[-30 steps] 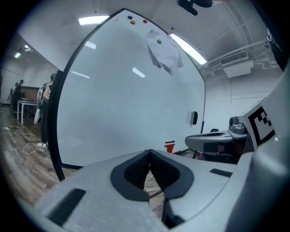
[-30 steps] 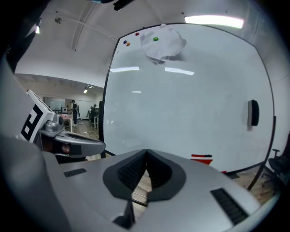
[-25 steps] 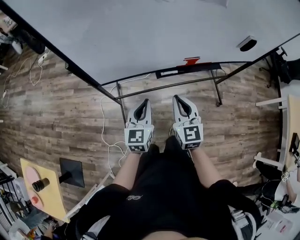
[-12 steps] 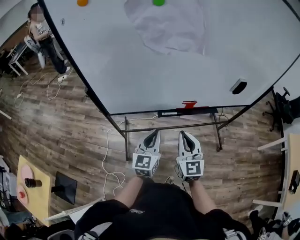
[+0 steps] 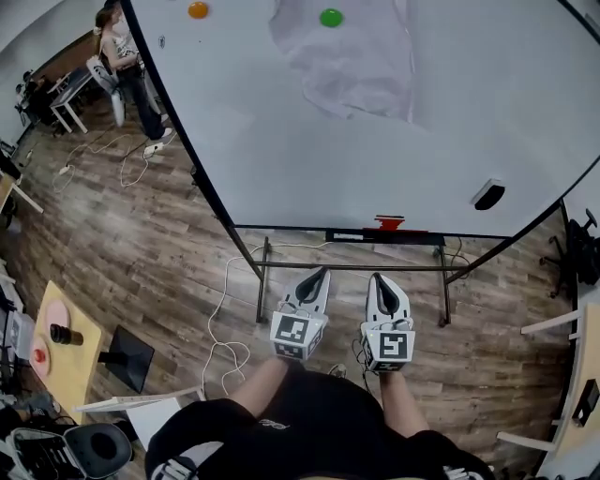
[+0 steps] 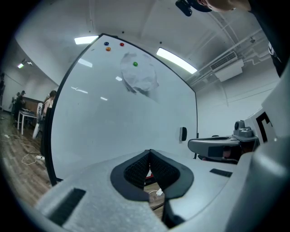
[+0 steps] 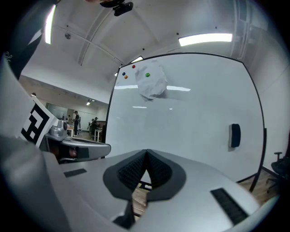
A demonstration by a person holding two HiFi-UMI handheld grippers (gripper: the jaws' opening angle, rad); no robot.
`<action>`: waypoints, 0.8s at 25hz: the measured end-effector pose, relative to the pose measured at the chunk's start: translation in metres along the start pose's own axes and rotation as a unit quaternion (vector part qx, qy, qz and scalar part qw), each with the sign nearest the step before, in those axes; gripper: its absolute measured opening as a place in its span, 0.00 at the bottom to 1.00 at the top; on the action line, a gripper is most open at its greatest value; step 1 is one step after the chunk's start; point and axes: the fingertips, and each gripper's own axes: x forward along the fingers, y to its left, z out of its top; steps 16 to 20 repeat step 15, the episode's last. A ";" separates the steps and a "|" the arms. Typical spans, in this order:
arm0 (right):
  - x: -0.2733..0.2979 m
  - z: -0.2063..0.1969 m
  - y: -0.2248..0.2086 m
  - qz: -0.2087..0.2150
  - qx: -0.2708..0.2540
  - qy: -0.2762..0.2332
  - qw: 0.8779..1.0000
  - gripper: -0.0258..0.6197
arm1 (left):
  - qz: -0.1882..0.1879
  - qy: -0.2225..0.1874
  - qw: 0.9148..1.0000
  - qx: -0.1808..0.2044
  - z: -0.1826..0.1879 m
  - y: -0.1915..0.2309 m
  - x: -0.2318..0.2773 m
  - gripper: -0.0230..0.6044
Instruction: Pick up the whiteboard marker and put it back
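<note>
1. The left hand-held gripper (image 5: 322,275) was clenched; in the left gripper view its dark pads (image 6: 136,170) touched each other, and nothing was between them.
2. The right hand-held gripper (image 5: 380,278) was clenched too; its pads (image 7: 131,172) met at the tip, and it held nothing.
3. Both pointed level at the big whiteboard (image 5: 375,150); they were side by side, close to the person's body and above the wooden floor (image 5: 141,253).
4. A small red thing (image 5: 388,223) lay on the tray (image 5: 352,234) at the bottom edge of the whiteboard; I think it was the whiteboard marker, but it was too small to be sure; it was well apart from both hand-held grippers.
5. A black eraser (image 5: 488,194) stuck to the whiteboard at the right; a sheet of paper (image 5: 347,66) hung higher up under a green magnet (image 5: 330,17).
6. Which step was in hand could not be told; a marker on its tray and two clenched, bare hand-held grippers would fit a marker waiting to be picked up; they would fit just as well a marker that was already put back.
7. Any grab at the marker would call for the jaws to open and for the hand to go forward to the tray; the marker was thin and lay close to the whiteboard, so the tips would need careful aim.
</note>
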 end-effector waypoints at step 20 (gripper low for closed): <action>-0.004 -0.001 0.014 0.031 0.000 -0.003 1.000 0.04 | 0.020 0.003 1.000 0.000 0.000 -0.004 -0.014 0.05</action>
